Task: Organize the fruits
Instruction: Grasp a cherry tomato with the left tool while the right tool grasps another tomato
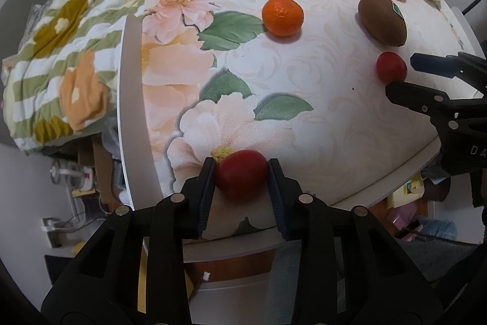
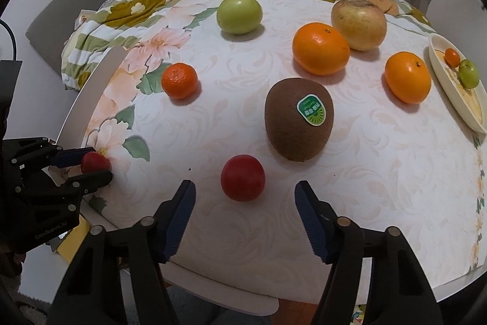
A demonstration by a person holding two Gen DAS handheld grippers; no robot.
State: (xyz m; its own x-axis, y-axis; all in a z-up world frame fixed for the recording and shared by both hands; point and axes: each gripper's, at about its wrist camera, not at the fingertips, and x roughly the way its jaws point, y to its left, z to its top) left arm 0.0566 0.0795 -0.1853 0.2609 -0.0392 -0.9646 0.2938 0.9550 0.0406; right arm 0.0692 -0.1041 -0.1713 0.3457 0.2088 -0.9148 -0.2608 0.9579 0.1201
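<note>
My left gripper (image 1: 242, 165) is shut on a small red fruit (image 1: 242, 174) at the table's near left edge; it also shows in the right wrist view (image 2: 95, 163). My right gripper (image 2: 245, 188) is open, its jaws on either side of a second red fruit (image 2: 242, 181) without touching it. This fruit also shows in the left wrist view (image 1: 391, 67). A kiwi (image 2: 299, 119) with a green sticker lies just beyond it. A cream plate (image 2: 473, 111) at the far right holds a small orange fruit (image 2: 452, 57) and a small green fruit (image 2: 468, 73).
On the floral tablecloth (image 2: 380, 172) lie a mandarin (image 2: 179, 80), a green apple (image 2: 239, 14), two oranges (image 2: 320, 48) (image 2: 408, 76) and a yellowish apple (image 2: 359, 24). A floral quilt (image 2: 127, 11) lies behind the table. The table edge (image 2: 88, 90) runs along the left.
</note>
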